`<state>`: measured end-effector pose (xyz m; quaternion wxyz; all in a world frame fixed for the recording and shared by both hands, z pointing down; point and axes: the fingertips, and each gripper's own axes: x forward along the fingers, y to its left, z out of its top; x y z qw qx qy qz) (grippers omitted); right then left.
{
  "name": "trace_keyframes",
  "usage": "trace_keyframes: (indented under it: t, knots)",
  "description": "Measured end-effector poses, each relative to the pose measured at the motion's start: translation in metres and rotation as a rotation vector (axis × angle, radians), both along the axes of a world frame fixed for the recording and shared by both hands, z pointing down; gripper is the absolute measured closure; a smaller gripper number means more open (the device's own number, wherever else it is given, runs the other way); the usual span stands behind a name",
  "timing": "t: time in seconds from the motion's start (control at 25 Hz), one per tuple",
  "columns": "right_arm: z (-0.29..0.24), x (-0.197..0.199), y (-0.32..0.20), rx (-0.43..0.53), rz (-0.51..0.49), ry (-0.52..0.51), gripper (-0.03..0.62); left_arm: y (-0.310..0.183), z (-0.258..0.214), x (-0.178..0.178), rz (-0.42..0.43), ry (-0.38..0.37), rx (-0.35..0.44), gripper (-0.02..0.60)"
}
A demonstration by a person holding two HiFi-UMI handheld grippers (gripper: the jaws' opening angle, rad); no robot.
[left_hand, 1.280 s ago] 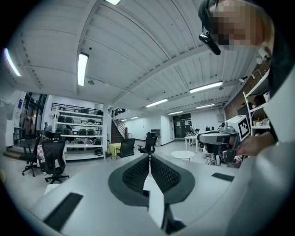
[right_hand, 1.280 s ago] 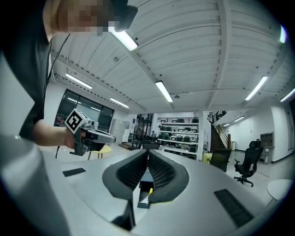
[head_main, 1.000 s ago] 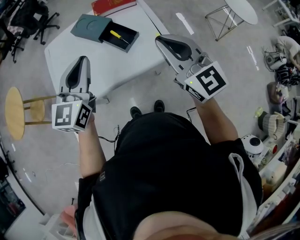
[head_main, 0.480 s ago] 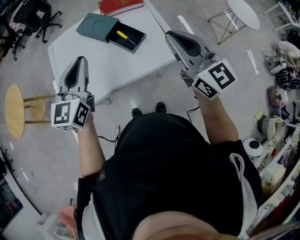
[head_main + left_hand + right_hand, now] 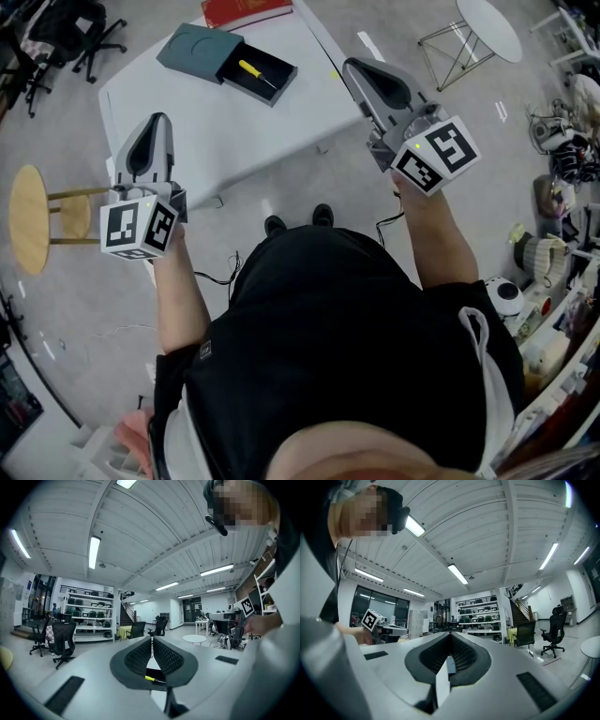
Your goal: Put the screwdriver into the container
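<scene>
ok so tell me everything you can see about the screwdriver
The screwdriver is small, with a yellow handle that looks like plastic and a thin shaft; the tip is too small to make out. It lies flat and slantwise inside the black open tray of the container on the white table, with its handle end toward the teal lid. It rests on the tray's floor, and nothing else touches it.

A black short-sleeved shirt [image 5: 319, 347] and dark shoes [image 5: 273, 225] are worn. The left gripper [image 5: 159, 120] and right gripper [image 5: 354, 66] are formed as grey tapered shells, each fitted with a white cube [image 5: 139, 228] bearing black square markers.
</scene>
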<state>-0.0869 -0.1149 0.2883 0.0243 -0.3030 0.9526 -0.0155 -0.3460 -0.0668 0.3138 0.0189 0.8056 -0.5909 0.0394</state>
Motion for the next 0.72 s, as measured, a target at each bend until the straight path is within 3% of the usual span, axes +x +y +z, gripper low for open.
trace_keyframes:
  t: [0.72]
  knots:
    - [-0.0050,0.0018,-0.0021,-0.039,-0.020,-0.066,0.565,-0.0008,-0.0003,0.0048,0.007,-0.001,0.001,0.555]
